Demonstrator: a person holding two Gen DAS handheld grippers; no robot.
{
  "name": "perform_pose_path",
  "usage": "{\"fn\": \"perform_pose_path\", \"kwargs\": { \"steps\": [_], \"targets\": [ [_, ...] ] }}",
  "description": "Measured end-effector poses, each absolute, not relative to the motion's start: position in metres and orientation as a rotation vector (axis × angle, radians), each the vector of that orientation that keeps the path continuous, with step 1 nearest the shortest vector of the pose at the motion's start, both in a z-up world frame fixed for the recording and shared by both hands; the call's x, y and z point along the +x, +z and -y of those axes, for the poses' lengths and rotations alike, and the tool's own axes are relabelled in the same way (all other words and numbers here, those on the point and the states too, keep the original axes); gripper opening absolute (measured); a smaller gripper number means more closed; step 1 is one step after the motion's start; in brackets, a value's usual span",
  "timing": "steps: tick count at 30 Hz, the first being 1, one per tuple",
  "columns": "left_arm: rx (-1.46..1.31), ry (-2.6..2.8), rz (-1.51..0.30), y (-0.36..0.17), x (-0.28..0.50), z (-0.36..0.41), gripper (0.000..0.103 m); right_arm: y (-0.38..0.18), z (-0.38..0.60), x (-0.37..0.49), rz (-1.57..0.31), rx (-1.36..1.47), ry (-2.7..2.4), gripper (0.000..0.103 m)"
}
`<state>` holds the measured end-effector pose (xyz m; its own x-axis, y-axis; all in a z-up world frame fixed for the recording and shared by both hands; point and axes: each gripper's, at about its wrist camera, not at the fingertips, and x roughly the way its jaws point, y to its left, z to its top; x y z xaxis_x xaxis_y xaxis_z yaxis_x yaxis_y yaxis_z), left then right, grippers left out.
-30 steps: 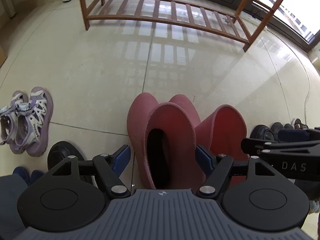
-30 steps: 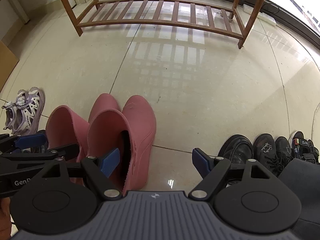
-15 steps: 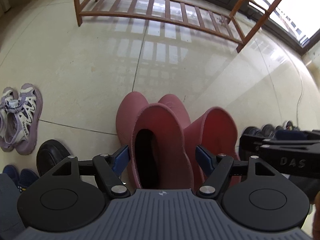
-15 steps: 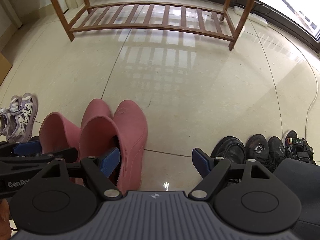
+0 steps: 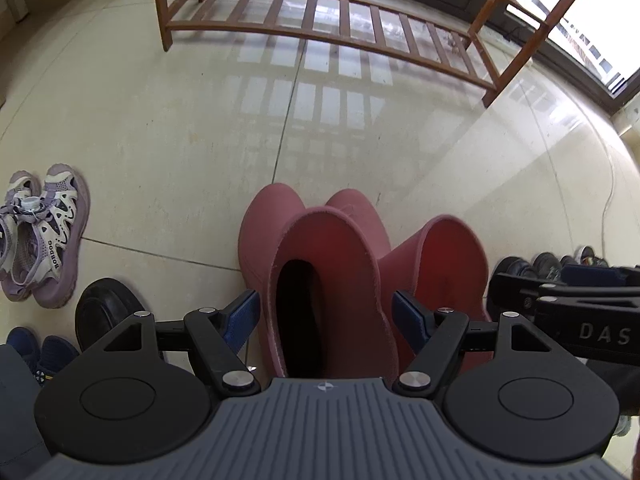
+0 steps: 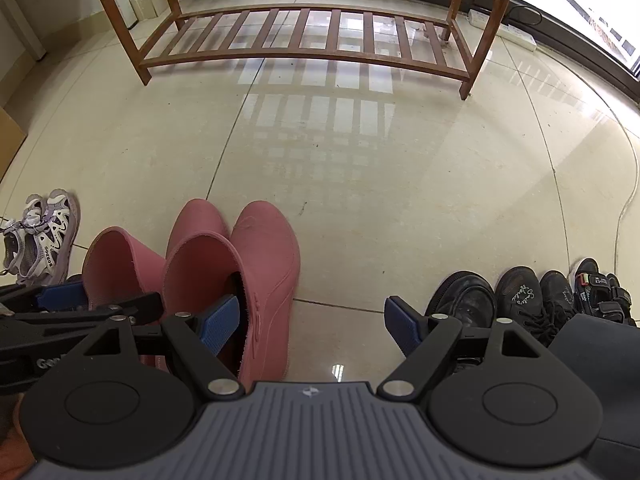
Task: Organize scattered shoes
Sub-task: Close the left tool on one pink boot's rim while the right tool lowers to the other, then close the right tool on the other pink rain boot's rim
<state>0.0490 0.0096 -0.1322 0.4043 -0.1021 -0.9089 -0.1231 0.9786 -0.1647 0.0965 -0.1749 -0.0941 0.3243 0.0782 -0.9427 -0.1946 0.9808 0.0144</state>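
Pink boots [image 5: 328, 280] stand between released left tongs [image 5: 326, 318]; only released right tongs [image 6: 312, 322] view shows black shoes [image 6: 520, 296].

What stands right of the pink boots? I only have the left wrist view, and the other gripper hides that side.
Observer: Three black shoes in a row, then a strapped sandal at the far end.
Operator: Is the right gripper holding anything?
Observer: No. The right gripper is open. One pad hangs at a boot mouth and the other is over bare floor.
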Motion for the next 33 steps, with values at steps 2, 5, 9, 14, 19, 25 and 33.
{"fn": "perform_pose_path", "kwargs": {
  "steps": [2, 5, 9, 14, 19, 25, 33],
  "targets": [
    [-0.209, 0.019, -1.167, -0.137, 0.049, -0.009, 0.074, -0.094, 0.174, 0.095, -1.23, -0.111, 0.182, 0.085],
    [-0.213, 0.03, -1.2, -0.145, 0.049, -0.01, 0.073, -0.095, 0.172, 0.094, -1.233, -0.118, 0.187, 0.085],
    [-0.193, 0.055, -1.232, -0.153, 0.048, -0.011, 0.071, -0.097, 0.171, 0.094, -1.241, -0.117, 0.195, 0.085],
    [-0.173, 0.108, -1.225, -0.149, 0.047, -0.018, 0.06, -0.099, 0.165, 0.091, -1.261, -0.109, 0.235, 0.085],
    [-0.121, 0.113, -1.231, -0.142, 0.046, -0.012, 0.025, -0.102, 0.158, 0.086, -1.283, -0.096, 0.279, 0.085],
    [-0.194, 0.168, -1.237, -0.142, 0.046, -0.026, 0.022, -0.105, 0.149, 0.083, -1.3, -0.088, 0.31, 0.086],
    [-0.243, 0.179, -1.244, -0.145, 0.047, -0.026, 0.022, -0.108, 0.143, 0.081, -1.32, -0.044, 0.327, 0.09]
  ]
}}
